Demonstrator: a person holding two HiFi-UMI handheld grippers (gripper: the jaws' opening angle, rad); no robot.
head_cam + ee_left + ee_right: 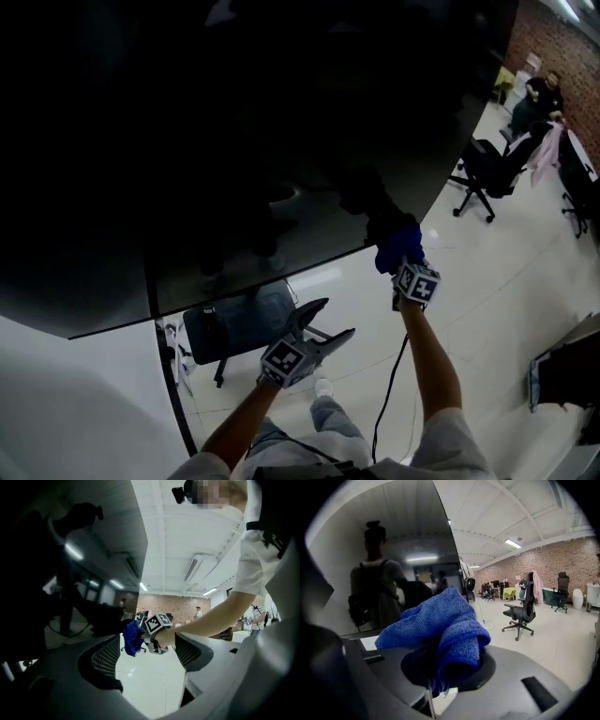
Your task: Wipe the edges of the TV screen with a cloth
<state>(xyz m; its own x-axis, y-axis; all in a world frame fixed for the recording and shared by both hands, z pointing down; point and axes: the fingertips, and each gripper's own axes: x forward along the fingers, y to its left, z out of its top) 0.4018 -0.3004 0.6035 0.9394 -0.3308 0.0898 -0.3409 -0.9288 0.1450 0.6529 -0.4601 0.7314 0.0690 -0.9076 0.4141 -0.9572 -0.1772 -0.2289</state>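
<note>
Cloth [397,246], clamped in the right claw [454,667], sits at the TV's [234,141] lower edge right of centre frame, seemingly to wipe along it; left claw [328,321] hangs open, empty, below.

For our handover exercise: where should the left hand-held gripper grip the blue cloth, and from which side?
Probably the loose folded bunch of the blue cloth standing beyond the shut jaws of the right hand-held gripper, approached from the open room side; the TV screen closes off the other side.
</note>
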